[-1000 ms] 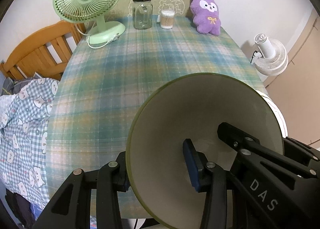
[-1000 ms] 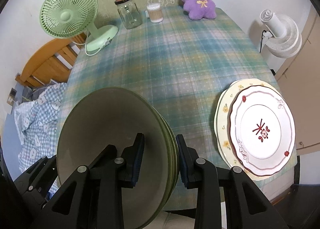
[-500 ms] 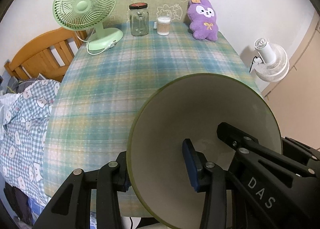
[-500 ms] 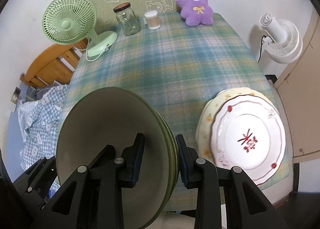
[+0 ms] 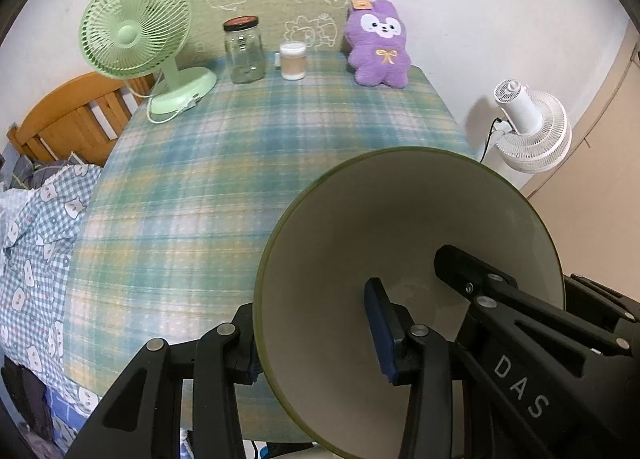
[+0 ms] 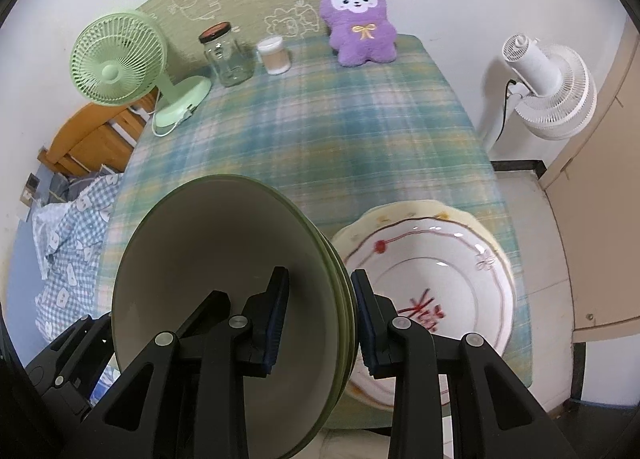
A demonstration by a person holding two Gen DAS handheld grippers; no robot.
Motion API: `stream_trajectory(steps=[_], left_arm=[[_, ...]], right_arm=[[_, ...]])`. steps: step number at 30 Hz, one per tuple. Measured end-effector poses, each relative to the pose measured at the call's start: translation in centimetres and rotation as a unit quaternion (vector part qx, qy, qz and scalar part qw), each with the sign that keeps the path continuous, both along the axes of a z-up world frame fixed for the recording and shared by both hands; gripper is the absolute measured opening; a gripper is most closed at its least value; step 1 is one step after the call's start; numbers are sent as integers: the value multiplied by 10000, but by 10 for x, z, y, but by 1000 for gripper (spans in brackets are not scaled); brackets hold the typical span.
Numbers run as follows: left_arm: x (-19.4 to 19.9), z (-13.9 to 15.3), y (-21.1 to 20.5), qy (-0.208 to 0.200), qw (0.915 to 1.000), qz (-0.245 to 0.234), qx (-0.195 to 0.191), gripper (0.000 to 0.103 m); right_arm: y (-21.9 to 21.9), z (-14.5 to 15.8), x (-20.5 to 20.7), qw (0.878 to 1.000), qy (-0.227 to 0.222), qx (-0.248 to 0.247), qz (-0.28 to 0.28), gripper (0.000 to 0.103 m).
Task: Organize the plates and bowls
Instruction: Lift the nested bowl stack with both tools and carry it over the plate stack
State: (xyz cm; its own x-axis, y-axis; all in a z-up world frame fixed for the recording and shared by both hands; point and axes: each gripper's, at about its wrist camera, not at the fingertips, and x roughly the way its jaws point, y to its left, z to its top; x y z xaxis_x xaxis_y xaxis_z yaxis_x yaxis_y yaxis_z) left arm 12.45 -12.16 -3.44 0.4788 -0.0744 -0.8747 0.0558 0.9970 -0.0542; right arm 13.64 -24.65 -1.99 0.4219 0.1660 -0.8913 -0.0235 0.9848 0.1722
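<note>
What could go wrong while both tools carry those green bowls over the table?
1. The green bowls are a nested stack pinched only at the rim by the right tool and left tool; if the two drift apart, the stack may slip or tilt.
2. The plates sit close beside the stack near the table's edge, so a low pass could knock them.

Along the desk's (image 6: pixel 340 147) far edge, left to right: fan (image 6: pixel 120 63), jar (image 6: pixel 228 55), cup (image 6: pixel 274 55), plush toy (image 6: pixel 362 23). Two stacked plates (image 6: pixel 436 279) at the near right corner. Bed (image 6: pixel 68 243) off the left edge.
</note>
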Motion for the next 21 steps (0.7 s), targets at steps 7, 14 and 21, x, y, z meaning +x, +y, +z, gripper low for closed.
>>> stream_trajectory(steps=[7,14,21], left_arm=[[8,-7,-33,62,10000,-24,-41,42],[14,-19,-60,219,9997,-9,-103,42],[17,-40,-82,490,9987,-6,-120,42]], right_arm=[[-34,-5,9,10000,46,-43,-29,35],[-63,-18,15,9998,175,-105,-27,35],[-84,-38,18,9990,419,-151,-2,35]])
